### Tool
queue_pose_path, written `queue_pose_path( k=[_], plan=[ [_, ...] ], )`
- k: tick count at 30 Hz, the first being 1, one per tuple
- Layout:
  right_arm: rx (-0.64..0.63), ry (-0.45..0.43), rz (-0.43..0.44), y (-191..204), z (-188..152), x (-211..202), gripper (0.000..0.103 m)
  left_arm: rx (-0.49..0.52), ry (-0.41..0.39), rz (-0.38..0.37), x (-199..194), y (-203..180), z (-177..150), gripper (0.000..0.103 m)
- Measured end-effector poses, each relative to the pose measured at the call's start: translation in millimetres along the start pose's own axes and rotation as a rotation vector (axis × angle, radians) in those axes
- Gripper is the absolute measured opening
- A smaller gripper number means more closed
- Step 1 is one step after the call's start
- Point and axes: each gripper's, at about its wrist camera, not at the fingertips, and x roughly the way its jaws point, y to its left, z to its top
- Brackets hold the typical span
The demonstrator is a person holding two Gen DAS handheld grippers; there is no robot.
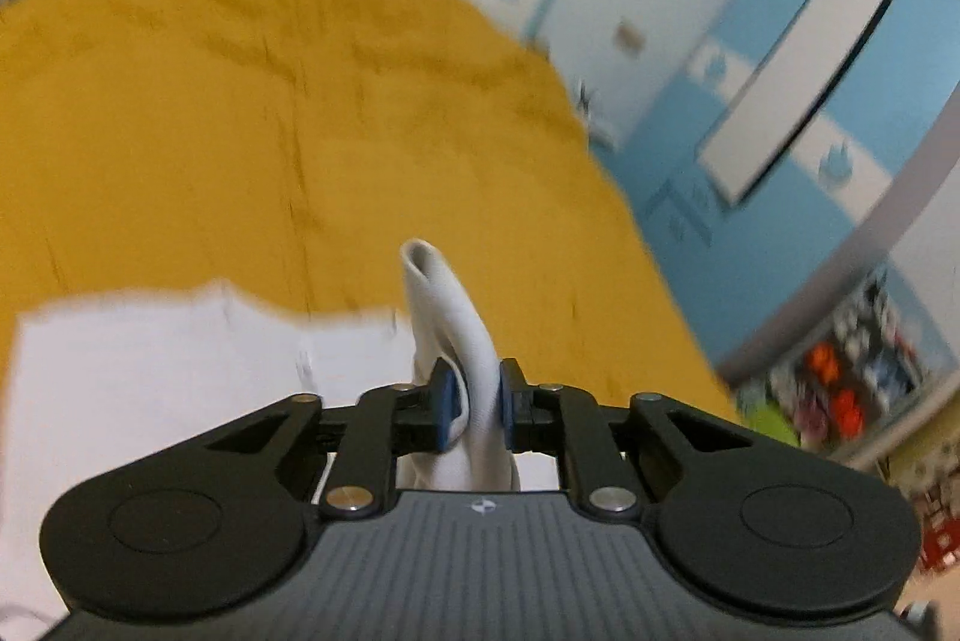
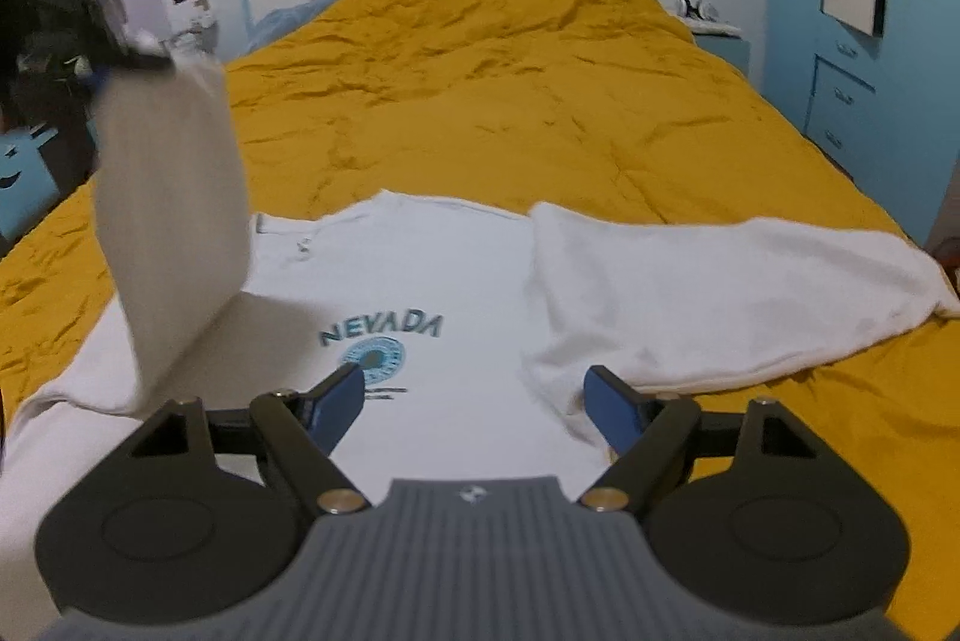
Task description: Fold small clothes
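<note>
White T-shirt [image 2: 420, 293] with "NEVADA" print lies face up on the bed [image 2: 540, 113], spread across the mustard-yellow cover. Its right-hand side [image 2: 720, 293] is already folded inward over the body, lying as a rumpled flap beside the print. The left-hand side [image 2: 174, 221] is lifted off the bed: the left gripper [image 1: 474, 401] is clamped on a white hem or sleeve edge [image 1: 444, 311], the fabric pinched between the blue pads, with a loop of cloth standing up past the tips. In the right wrist view that flap hangs raised from this gripper at the upper left; the picture there is blurred.

Right gripper [image 2: 474, 401] stands with jaws wide apart, nothing between them, hovering above the shirt's lower middle just below the print.

Judgement: fold is partly done. One side is in; the second side appears mid-fold and not yet laid down. Remaining, probably: lay the left flap across, smooth it, then fold the length bottom to top. No other clothes are visible on the bed.
</note>
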Motion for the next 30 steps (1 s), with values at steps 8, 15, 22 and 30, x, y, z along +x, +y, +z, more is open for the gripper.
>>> queue_pose_path(
  k=[8, 15, 22, 30],
  plan=[
    [0.021, 0.052, -0.031, -10, -7, 20, 0.074, 0.005, 0.195, 0.003, 39, 30, -58, 0.042],
    [-0.007, 0.056, 0.014, 3, 4, 37, 0.071, 0.025, 0.061, 0.123, -34, 88, -51, 0.058],
    [-0.122, 0.062, 0.08, 70, 22, 83, 0.077, 0.004, 0.055, 0.361, -66, 156, -55, 0.058],
    [-0.071, 0.122, -0.112, 57, 23, 123, 0.064, -0.029, 0.065, 0.418, -70, 185, -81, 0.058]
  ],
)
